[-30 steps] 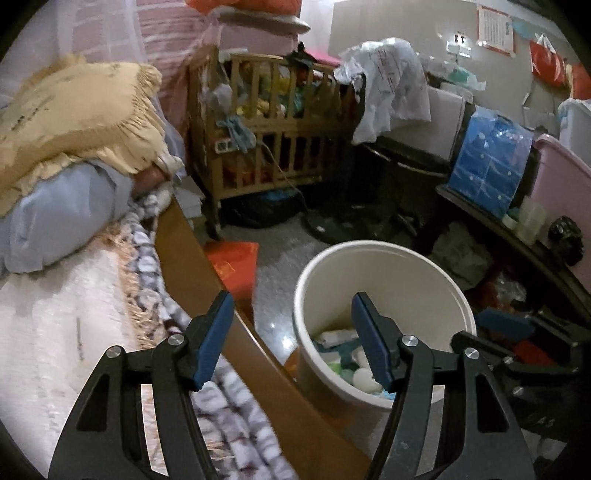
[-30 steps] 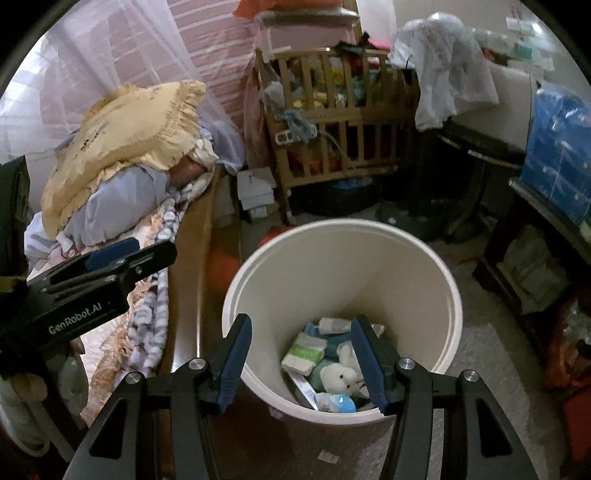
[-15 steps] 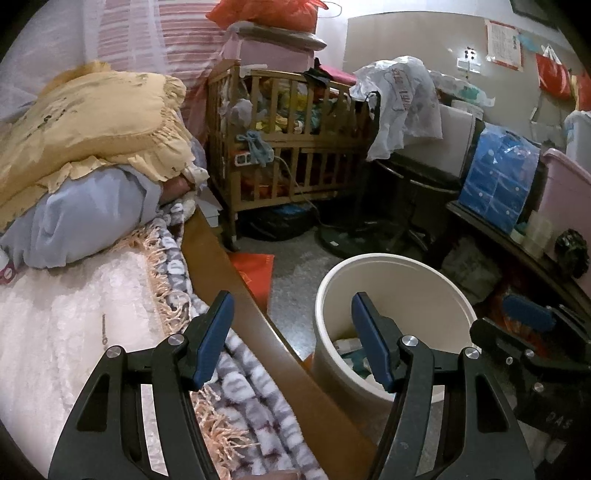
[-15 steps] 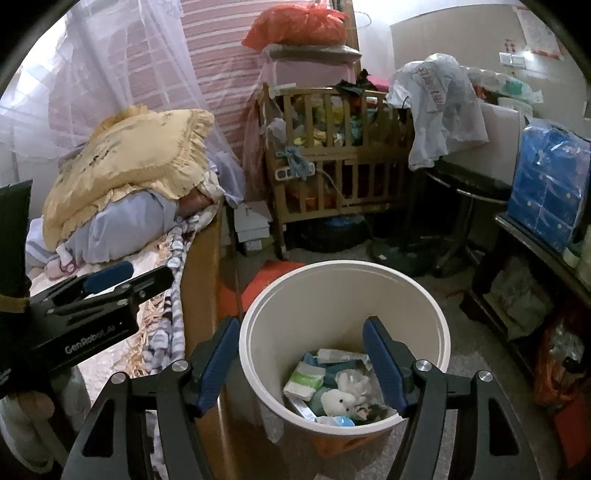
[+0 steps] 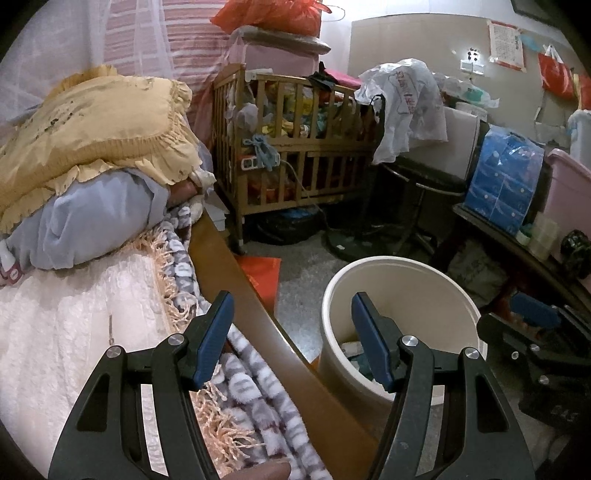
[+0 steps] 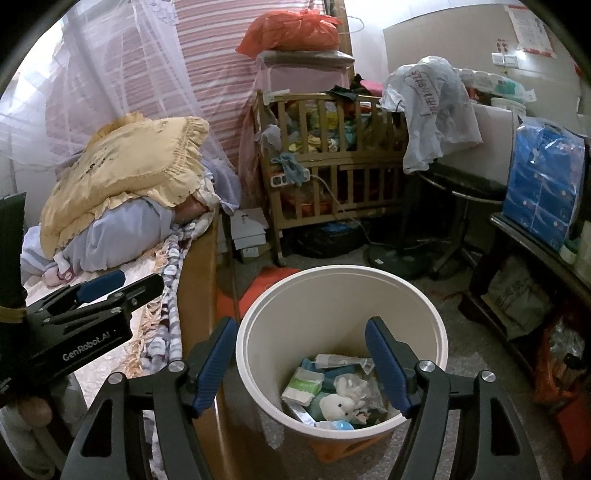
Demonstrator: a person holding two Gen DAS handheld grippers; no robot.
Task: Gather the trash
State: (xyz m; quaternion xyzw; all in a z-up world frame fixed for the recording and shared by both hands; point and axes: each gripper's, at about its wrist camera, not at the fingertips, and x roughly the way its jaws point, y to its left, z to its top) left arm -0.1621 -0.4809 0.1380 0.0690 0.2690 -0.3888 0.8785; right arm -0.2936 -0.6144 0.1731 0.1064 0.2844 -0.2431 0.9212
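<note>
Left tongs (image 5: 291,332) spread wide, nothing between the blue pads, held above the wooden bed rail (image 5: 236,280) and the grey-white fringed fleece blanket (image 5: 258,391). Right tongs (image 6: 301,360) also spread, empty, hanging over the round cream plastic trash bucket (image 6: 332,295). Bucket stands on the grey speckled floor (image 6: 461,373) just beside the bed rail.

Trash lies at the bucket bottom: green-and-white wipes pack (image 6: 303,384), white squeeze tube (image 6: 338,359), crumpled white tissue wad (image 6: 341,404), some teal and blue wrappers around them, all touching in one heap. In the left wrist view only a sliver of that heap shows behind the right pad.

Left tool body appears at left of the right wrist view, black with a white label, over the bed. Right tool body shows at the right edge of the left wrist view.

On the bed: yellow frilled pillow (image 5: 96,125) resting on a pale blue bundle (image 5: 92,221); white quilted cover (image 5: 55,325) near the camera. Behind: brown slatted wooden crib (image 6: 332,162) stuffed with clothes, white plastic bag (image 6: 432,107) draped at its right end, orange-red bag (image 6: 291,29) on top of a pink box. Blue plastic-wrapped pack (image 6: 543,192) on the dark worktop (image 6: 535,243) at right. Orange-red flat bag (image 5: 260,277) on the floor between the bed and the bucket.
</note>
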